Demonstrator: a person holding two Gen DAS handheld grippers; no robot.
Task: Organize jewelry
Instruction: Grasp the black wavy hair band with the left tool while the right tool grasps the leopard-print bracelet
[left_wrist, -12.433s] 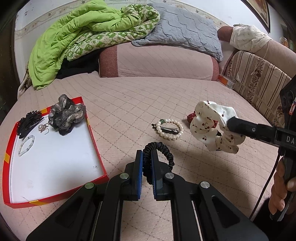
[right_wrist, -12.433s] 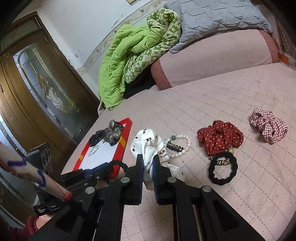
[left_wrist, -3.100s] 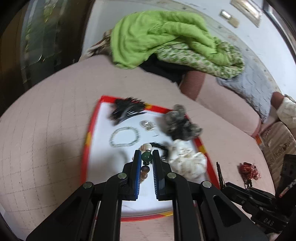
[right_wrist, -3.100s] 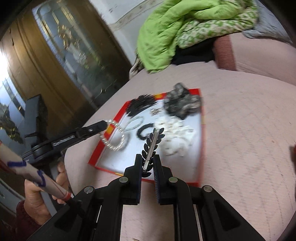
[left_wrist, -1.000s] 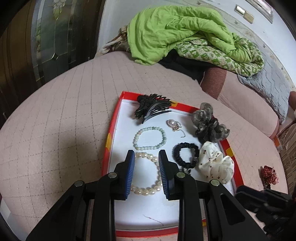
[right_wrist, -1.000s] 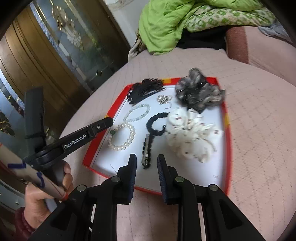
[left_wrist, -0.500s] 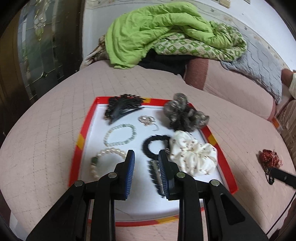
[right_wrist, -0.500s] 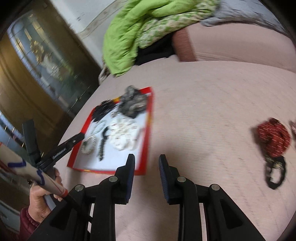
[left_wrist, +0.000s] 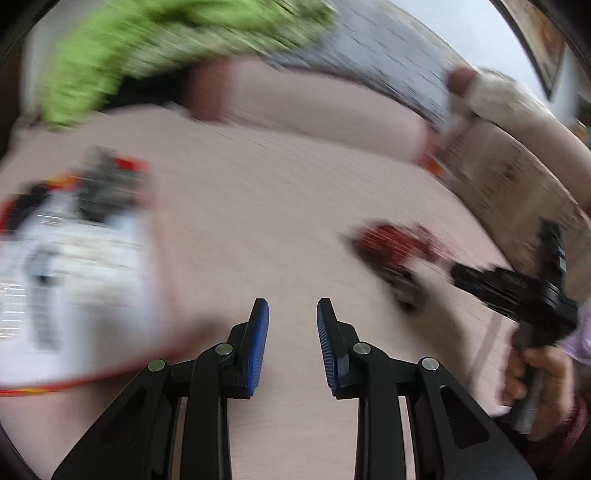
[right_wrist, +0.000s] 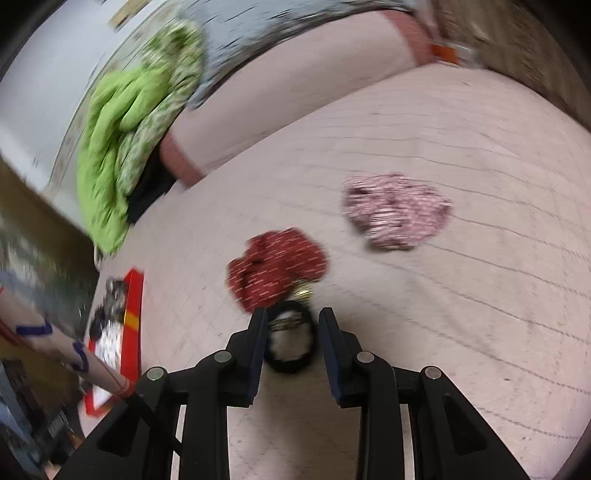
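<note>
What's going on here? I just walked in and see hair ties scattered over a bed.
A person is sorting jewelry and hair accessories into a red-rimmed tray, using a handheld gripper in each hand. Both are empty, jaws open. The right gripper is lined up on a black hair tie lying on the bedspread beside a red scrunchie; a pink plaid scrunchie lies farther off. The left gripper hangs over bare bedspread. Both views are motion-blurred.

Each black tool (left_wrist: 291, 315) (right_wrist: 291, 317) has blue ribbed pads (left_wrist: 258, 343) and silver screws (left_wrist: 223, 349).
</note>
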